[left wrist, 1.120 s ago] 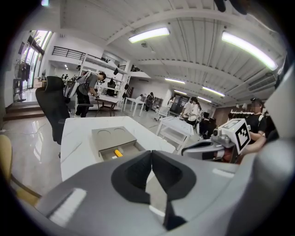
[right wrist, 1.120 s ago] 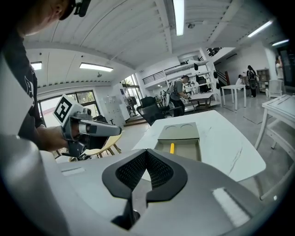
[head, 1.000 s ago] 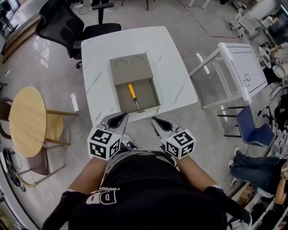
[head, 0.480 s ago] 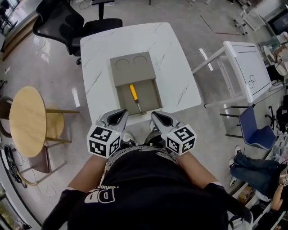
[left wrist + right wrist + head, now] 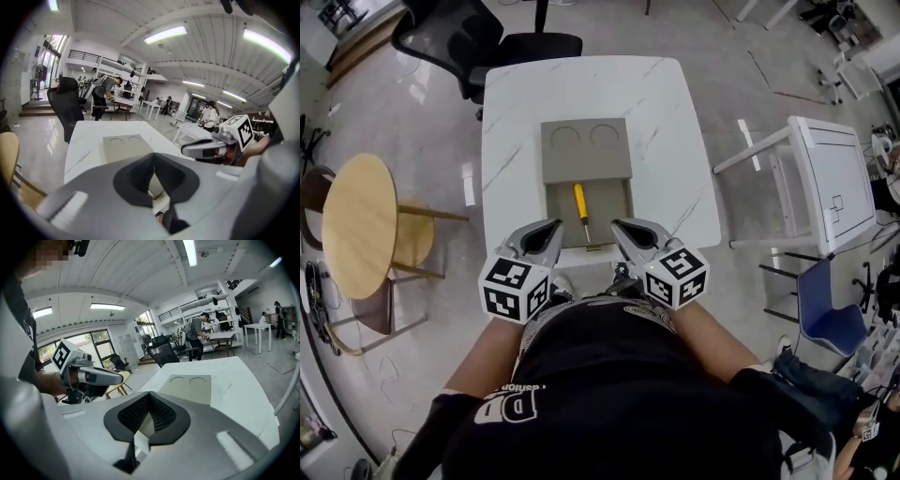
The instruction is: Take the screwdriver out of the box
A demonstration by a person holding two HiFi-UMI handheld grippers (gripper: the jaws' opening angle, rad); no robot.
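A grey box [image 5: 585, 150] lies on the white marble table [image 5: 670, 141], its drawer pulled out toward me. In the drawer lies a screwdriver [image 5: 579, 200] with a yellow handle, its shaft pointing at the near edge. My left gripper [image 5: 553, 228] hovers at the table's near edge, left of the drawer front, with its jaws shut and empty. My right gripper [image 5: 619, 226] is at the drawer's right front corner, also shut on nothing. In the left gripper view the box [image 5: 126, 144] lies beyond the closed tips [image 5: 153, 155]. The right gripper view shows the box [image 5: 187, 386] past its tips [image 5: 149, 394].
A black office chair [image 5: 478, 42] stands behind the table. A round wooden table [image 5: 358, 225] is at the left, a white folding table [image 5: 834, 183] and a blue chair [image 5: 825, 314] at the right. People stand far off in the room.
Both grippers have moved forward to the table's near edge, closer to the open drawer. The screwdriver has stayed in the drawer.
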